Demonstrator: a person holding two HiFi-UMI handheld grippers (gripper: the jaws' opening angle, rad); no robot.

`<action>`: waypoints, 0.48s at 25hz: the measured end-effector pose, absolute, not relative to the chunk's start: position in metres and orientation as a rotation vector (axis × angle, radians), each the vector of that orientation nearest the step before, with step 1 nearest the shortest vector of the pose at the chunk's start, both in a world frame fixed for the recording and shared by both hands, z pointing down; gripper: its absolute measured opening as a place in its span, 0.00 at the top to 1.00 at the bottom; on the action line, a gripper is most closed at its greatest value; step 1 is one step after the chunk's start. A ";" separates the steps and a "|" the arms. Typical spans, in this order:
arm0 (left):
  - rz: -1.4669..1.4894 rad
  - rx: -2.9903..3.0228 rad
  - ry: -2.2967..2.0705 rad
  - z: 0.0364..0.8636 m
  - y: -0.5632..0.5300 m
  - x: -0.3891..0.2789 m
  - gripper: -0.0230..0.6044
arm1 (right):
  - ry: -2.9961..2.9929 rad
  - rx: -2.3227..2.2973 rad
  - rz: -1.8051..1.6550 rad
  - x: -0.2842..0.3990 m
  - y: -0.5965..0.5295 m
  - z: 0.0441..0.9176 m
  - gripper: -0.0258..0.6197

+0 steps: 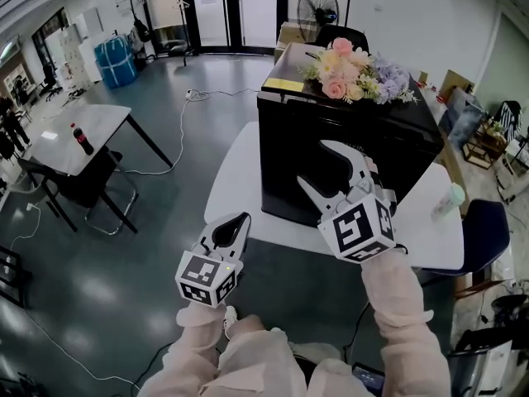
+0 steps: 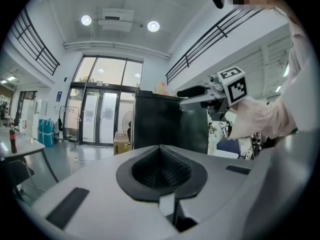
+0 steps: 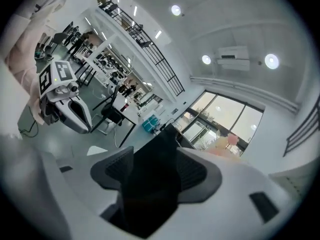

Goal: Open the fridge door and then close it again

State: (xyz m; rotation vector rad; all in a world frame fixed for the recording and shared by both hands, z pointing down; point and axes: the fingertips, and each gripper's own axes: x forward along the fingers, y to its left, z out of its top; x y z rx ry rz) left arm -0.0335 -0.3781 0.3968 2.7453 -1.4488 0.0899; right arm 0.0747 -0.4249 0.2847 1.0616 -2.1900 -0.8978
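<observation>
Right gripper agape before fridge

Room things being shown
A dark bottle is being held up by a white side table, a black chair is being kept beside it, and a fan is being kept far back.
</observation>
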 end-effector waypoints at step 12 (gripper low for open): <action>0.203 2.884 -1.491 0.370 -0.416 -0.061 0.94 | -1.828 0.800 -0.746 0.057 -0.485 0.269 0.54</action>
